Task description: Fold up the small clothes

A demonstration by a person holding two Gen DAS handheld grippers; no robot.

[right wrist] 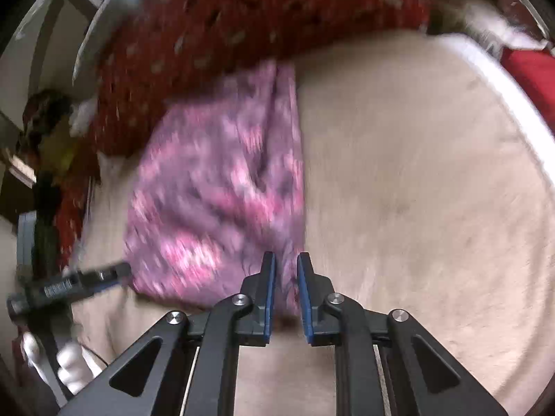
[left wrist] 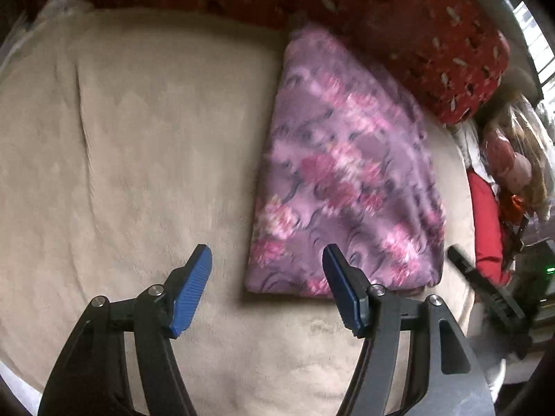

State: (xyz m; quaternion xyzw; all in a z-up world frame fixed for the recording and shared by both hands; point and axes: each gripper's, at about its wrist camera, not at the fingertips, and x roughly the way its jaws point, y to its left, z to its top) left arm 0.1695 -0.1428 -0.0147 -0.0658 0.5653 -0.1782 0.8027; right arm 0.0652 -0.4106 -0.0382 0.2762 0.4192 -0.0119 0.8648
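Pinching the purple floral cloth [right wrist: 215,187] edge, right claw [right wrist: 286,267] nearly closed, left claw [left wrist: 267,263] wide, empty above beige blanket [left wrist: 138,138].

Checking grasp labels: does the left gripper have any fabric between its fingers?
No. The left gripper stands open above the beige blanket, with the purple floral cloth lying off to one side.
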